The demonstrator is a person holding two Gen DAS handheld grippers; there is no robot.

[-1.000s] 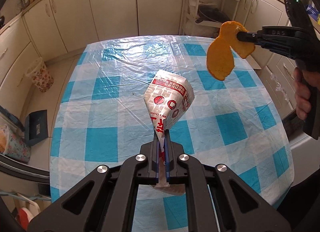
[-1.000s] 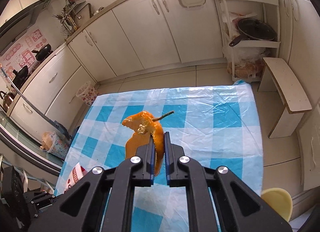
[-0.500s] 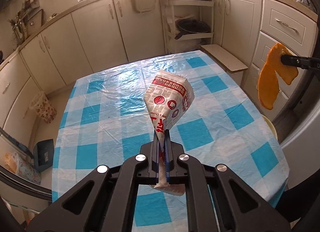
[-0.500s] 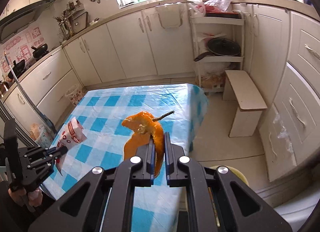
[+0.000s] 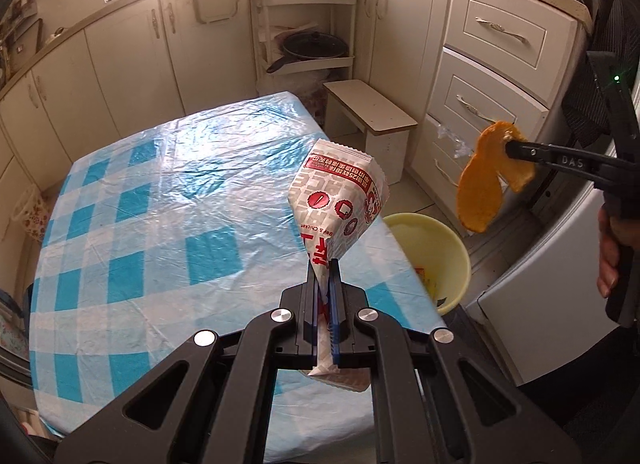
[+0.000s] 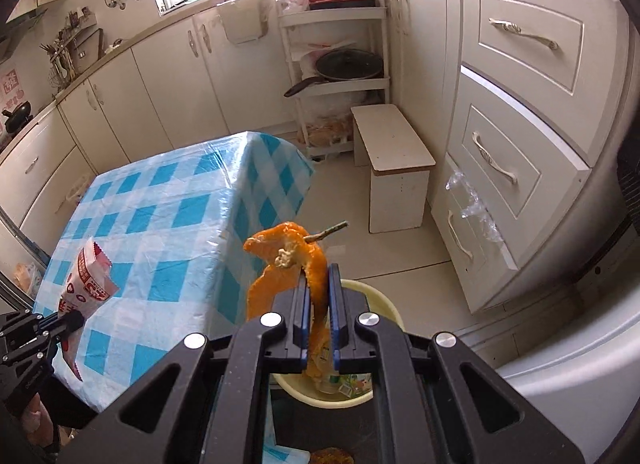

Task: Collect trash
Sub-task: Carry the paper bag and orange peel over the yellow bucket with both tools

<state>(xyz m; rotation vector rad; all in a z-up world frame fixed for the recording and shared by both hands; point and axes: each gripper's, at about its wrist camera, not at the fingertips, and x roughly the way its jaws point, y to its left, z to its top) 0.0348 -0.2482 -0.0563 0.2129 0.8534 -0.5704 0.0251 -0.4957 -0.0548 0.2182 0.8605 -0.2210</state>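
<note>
Trash is picked up but not binned: your left gripper pinches the wrapper over the table, your right gripper clamps the peel above the bin; release both there.

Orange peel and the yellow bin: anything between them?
Nothing: in the right wrist view the orange peel hangs from the right tool directly above the yellow bin.
</note>
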